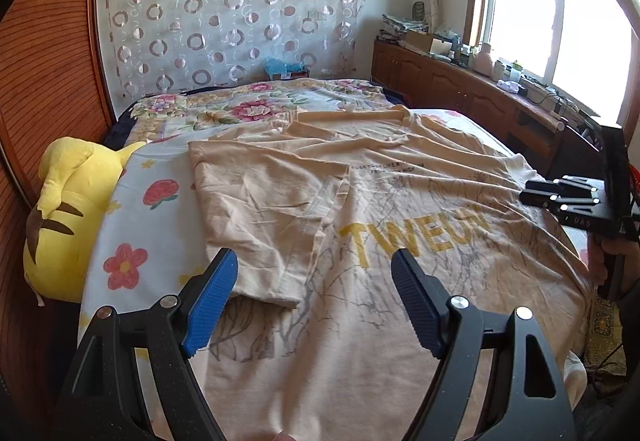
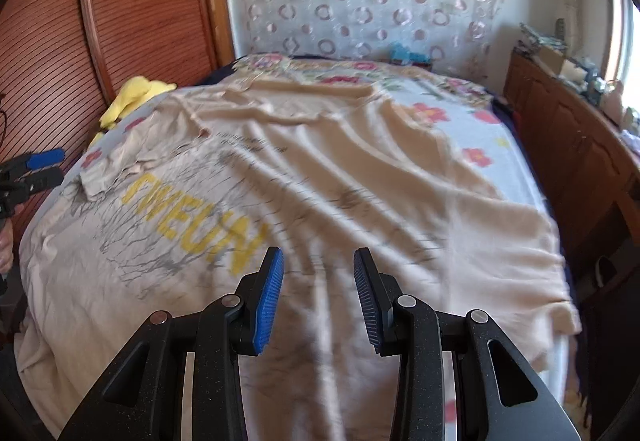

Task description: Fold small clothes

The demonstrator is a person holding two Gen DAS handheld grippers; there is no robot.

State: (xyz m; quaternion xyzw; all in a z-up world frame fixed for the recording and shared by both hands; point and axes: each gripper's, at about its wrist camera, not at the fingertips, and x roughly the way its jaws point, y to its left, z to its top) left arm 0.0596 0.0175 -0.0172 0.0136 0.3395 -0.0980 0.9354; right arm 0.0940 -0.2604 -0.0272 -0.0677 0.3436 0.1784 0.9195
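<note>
A beige T-shirt [image 1: 400, 181] with yellow letters lies spread face up on the bed; it is wrinkled. Its left sleeve [image 1: 264, 209] is folded inward over the chest. My left gripper [image 1: 315, 255] hovers open and wide above the shirt's lower part, just past the folded sleeve's hem, with nothing between its blue pads. In the right wrist view, my right gripper [image 2: 318, 253] hangs partly open over the T-shirt [image 2: 360, 169] near the letters, holding nothing. Each gripper shows in the other's view: the right gripper [image 1: 536, 193] at the shirt's right edge, the left gripper [image 2: 52, 165] at its left edge.
A yellow plush toy [image 1: 68, 217] lies at the bed's left side against a slatted wooden panel [image 1: 48, 81]. The floral bedsheet [image 1: 248, 109] extends beyond the shirt. A cluttered wooden cabinet [image 1: 460, 85] runs along the right under the window.
</note>
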